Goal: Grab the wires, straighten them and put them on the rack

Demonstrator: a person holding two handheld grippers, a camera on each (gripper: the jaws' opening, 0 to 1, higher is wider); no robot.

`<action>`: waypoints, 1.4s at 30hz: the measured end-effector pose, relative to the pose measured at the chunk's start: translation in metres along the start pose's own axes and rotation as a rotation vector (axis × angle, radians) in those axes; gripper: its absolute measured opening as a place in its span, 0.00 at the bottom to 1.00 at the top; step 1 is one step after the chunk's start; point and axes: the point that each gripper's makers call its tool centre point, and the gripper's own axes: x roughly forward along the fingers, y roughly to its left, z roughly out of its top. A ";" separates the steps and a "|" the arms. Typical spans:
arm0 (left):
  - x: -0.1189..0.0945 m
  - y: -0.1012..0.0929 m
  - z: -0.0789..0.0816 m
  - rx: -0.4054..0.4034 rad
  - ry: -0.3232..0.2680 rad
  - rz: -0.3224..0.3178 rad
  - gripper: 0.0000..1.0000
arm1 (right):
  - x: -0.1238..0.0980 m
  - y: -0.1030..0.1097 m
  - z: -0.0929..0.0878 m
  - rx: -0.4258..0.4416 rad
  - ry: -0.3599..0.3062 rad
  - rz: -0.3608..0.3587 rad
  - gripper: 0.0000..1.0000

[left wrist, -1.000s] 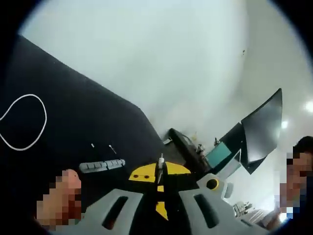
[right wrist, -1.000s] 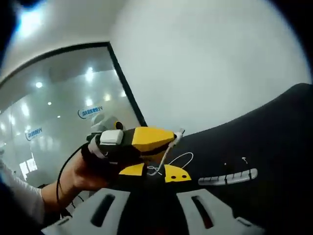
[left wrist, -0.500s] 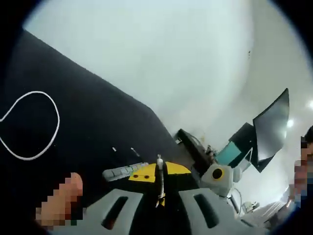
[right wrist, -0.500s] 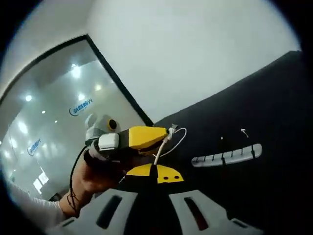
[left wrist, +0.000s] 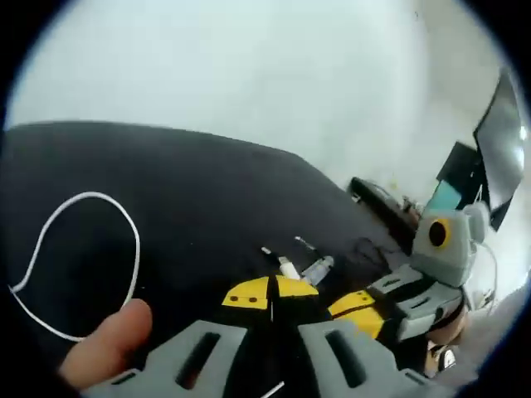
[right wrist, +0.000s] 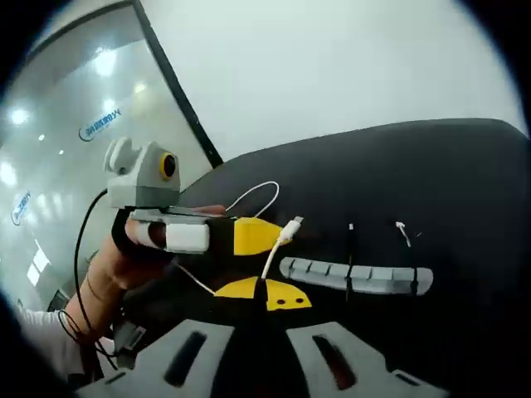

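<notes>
White wire (right wrist: 276, 249) pinched between both claws, above grey rack (right wrist: 357, 275).

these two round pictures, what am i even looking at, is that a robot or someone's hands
No robot: a person holds a two-jaw gripper in each hand, and a fisheye camera rides on each. The left gripper view looks along the left gripper, shut on the white cable; the cable's loop lies on the black table. The right gripper view looks along the right gripper, pinching the same cable near its plug. The grey rack lies on the table, with two cables already slotted in.
</notes>
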 end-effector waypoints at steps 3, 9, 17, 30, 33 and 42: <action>-0.008 0.002 0.018 -0.007 -0.098 -0.027 0.01 | 0.005 -0.008 -0.006 0.020 0.027 -0.004 0.00; -0.013 -0.021 0.023 0.212 -0.170 -0.084 0.04 | 0.006 -0.010 -0.007 0.011 0.047 0.011 0.00; 0.016 -0.035 0.001 0.319 -0.047 -0.093 0.04 | 0.010 -0.013 -0.009 0.004 0.076 0.018 0.00; 0.025 -0.007 -0.014 0.349 0.030 0.012 0.03 | 0.008 -0.014 -0.008 0.033 0.073 0.047 0.00; 0.026 -0.007 -0.014 0.403 0.015 0.024 0.03 | 0.007 -0.014 -0.008 0.028 0.065 0.043 0.00; 0.027 -0.004 -0.015 0.356 0.003 0.008 0.03 | -0.017 -0.014 0.020 -0.283 -0.059 0.033 0.00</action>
